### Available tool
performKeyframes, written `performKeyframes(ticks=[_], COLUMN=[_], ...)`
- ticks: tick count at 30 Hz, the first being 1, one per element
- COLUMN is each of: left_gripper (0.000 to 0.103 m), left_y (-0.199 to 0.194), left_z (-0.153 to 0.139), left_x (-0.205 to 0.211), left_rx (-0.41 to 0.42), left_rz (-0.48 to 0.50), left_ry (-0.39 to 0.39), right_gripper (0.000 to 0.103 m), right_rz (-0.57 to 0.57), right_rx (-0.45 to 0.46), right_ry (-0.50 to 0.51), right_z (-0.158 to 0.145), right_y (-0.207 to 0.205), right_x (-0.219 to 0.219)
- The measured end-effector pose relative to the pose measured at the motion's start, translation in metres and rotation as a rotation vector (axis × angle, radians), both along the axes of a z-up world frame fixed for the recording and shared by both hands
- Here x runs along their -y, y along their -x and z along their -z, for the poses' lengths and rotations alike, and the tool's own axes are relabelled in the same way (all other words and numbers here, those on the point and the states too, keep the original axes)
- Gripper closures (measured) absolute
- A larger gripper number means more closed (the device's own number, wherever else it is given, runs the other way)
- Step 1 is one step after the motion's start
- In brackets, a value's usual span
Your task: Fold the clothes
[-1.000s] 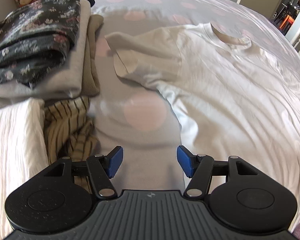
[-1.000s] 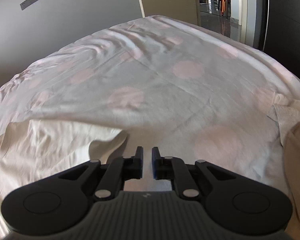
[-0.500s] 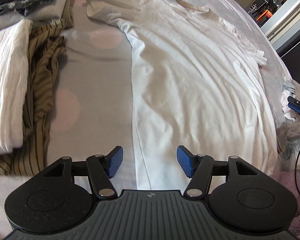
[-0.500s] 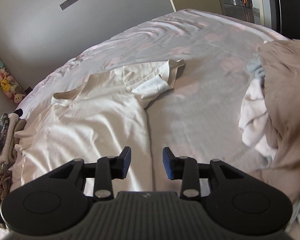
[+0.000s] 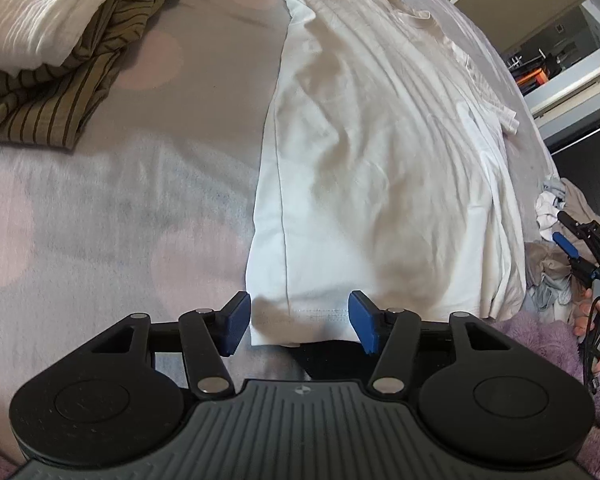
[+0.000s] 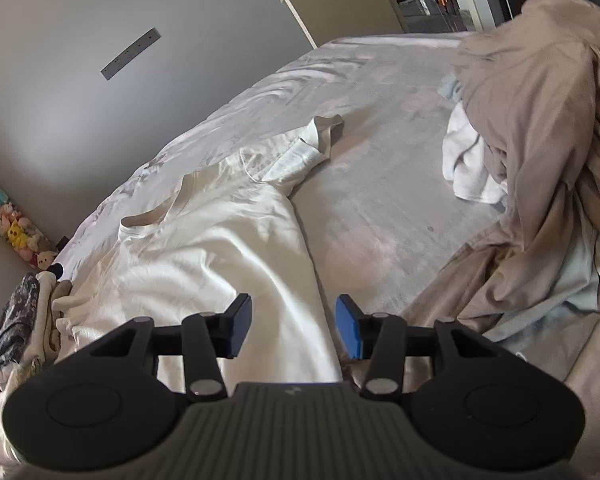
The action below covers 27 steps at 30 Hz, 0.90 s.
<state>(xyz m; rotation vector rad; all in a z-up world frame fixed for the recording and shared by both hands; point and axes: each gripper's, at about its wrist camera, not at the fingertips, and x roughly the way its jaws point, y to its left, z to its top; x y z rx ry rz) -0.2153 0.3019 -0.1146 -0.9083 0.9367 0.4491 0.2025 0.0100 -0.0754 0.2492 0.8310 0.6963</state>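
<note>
Where both grippers gape: white T-shirt [image 5: 380, 152] flat on spotted bedsheet [image 5: 120, 200], grey wall [image 6: 80, 60] beyond.

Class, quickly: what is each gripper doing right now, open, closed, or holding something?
Left gripper: open, straddling the white T-shirt hem corner, holding nothing.
Right gripper: open over the shirt's other side, holding nothing.
</note>
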Motion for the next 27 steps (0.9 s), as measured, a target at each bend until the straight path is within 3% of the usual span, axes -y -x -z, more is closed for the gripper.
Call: performKeyframes(ticks=[7, 14, 16, 18, 20, 23, 24, 25, 27], left_gripper=[0.09, 0.094, 0.085, 0.052, 0.049, 0.048, 0.042, 0.036, 0.036], left_y=[0.01, 0.012, 0.012, 0.012, 0.012, 0.011, 0.012, 0.013, 0.015], left_z=[-0.002, -0.009, -0.008, -0.007, -0.005, 0.003, 0.007, 0.011, 0.017], left_x=[0.0, 0.002, 0.002, 0.003, 0.004, 0.004, 0.003, 0.001, -0.001], left_rx=[0.051, 0.066, 0.062, 0.058, 0.055, -0.027, -0.053, -0.068, -0.077], left_rz=[-0.042, -0.026, -0.026, -0.026, -0.026, -0.04, -0.046, -0.05, -0.054], left_ry=[-0.048, -0.101, -0.115, -0.13, -0.145, -0.203, -0.212, -0.202, -0.186], right_gripper=[0.051, 0.05, 0.049, 0.048, 0.048, 0.046, 0.043, 0.042, 0.041], right_rz=[-0.026, -0.021, -0.02, -0.021, -0.022, -0.024, -0.024, -0.025, -0.029], right_rx=[0.054, 0.046, 0.045, 0.043, 0.042, 0.04, 0.039, 0.039, 0.04], right_ry=[0.033, 0.029, 0.029, 0.029, 0.031, 0.034, 0.035, 0.036, 0.039], right_z=[-0.005, -0.005, -0.005, -0.004, -0.004, -0.004, -0.004, -0.004, -0.004], right_y=[0.008, 0.007, 0.007, 0.007, 0.007, 0.007, 0.007, 0.007, 0.007], right_x=[-0.004, -0.002, -0.002, -0.002, -0.003, -0.004, -0.004, -0.005, -0.006])
